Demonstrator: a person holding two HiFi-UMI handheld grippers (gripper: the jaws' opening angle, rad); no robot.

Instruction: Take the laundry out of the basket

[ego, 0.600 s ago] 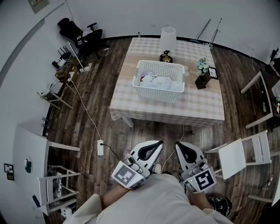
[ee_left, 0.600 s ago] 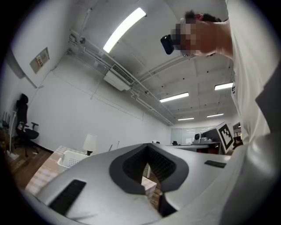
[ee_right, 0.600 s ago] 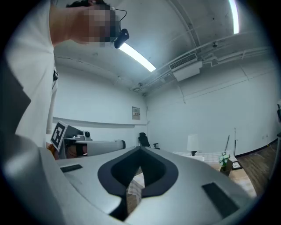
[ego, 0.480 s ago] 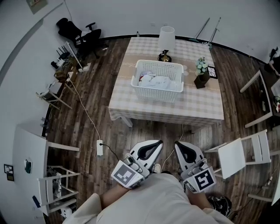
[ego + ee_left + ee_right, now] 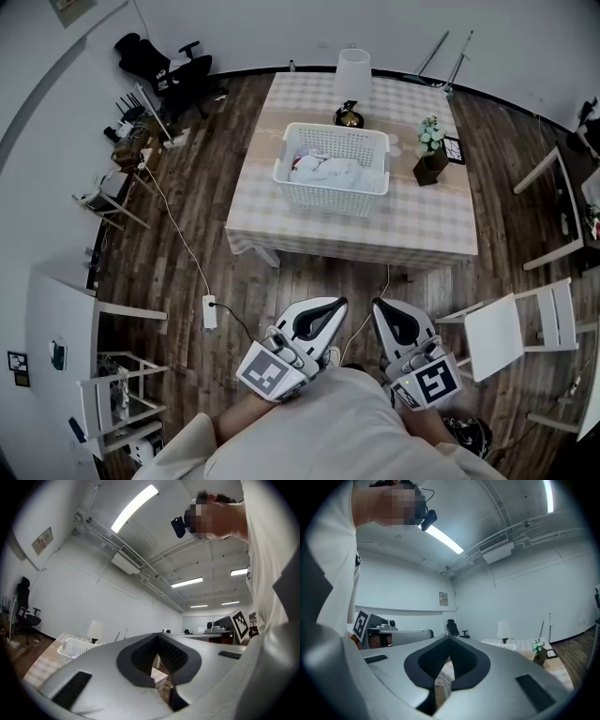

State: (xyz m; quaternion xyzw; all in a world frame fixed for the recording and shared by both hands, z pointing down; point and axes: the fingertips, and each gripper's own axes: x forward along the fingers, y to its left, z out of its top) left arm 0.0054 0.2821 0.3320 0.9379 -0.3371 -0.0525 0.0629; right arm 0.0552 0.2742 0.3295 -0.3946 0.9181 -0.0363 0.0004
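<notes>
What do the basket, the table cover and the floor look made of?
Basket: probably white plastic, walls a perforated grid. Table cover: pale checked cloth, hanging over the edges. Floor: dark wood-look planks; real or laminate unclear.

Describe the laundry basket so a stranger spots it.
Find the table with the checked cloth mid-room. At its centre stands the white perforated laundry basket holding pale laundry. It is wider than the lamp beyond it and the potted plant beside it.
</notes>
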